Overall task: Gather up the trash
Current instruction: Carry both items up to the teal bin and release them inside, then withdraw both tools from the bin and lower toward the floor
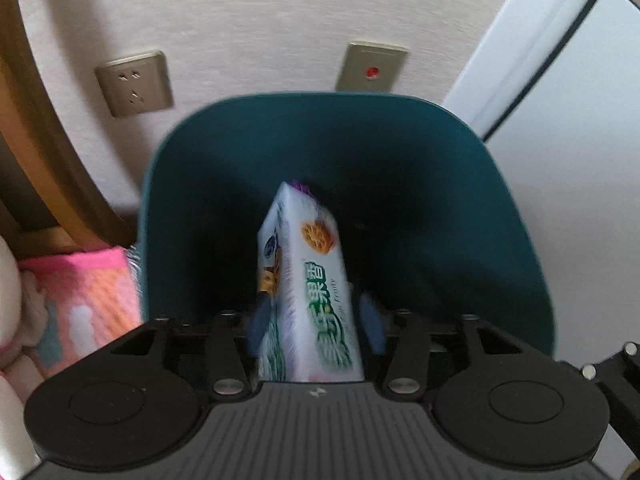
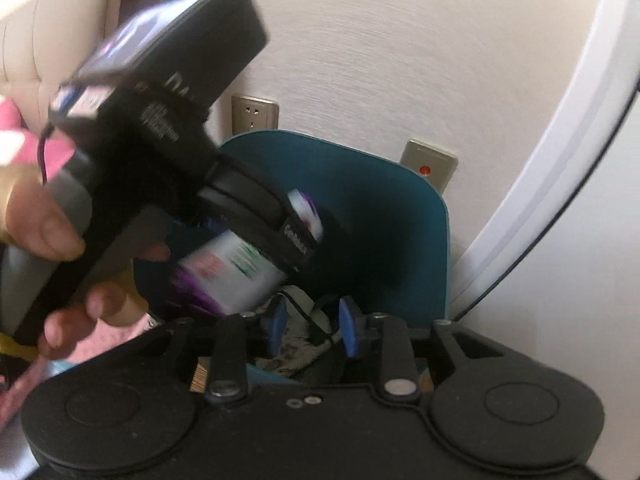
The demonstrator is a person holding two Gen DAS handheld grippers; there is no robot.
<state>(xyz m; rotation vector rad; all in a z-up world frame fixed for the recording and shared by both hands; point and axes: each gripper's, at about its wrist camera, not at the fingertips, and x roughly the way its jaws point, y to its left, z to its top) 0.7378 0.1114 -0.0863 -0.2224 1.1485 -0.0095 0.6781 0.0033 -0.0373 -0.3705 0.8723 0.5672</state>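
A teal trash bin (image 1: 460, 184) stands against the wall, seen from above. A white and green biscuit box (image 1: 308, 280) points nose-down into it, between the blue fingers of my left gripper (image 1: 314, 320). The pads stand just off the box's sides, so the gripper is open. In the right wrist view a person's hand holds the left gripper (image 2: 300, 232) over the bin (image 2: 400, 240), with the blurred box (image 2: 232, 272) under it. My right gripper (image 2: 312, 324) is open above the bin's near rim. Crumpled trash with a black cord (image 2: 304, 312) lies below its fingers.
Two wall sockets (image 1: 134, 82) and a switch plate with a red light (image 1: 372, 68) sit on the wall behind the bin. A pink cloth (image 1: 84, 288) and a curved wooden frame (image 1: 48, 152) are to the left. A white door frame (image 1: 512, 52) stands to the right.
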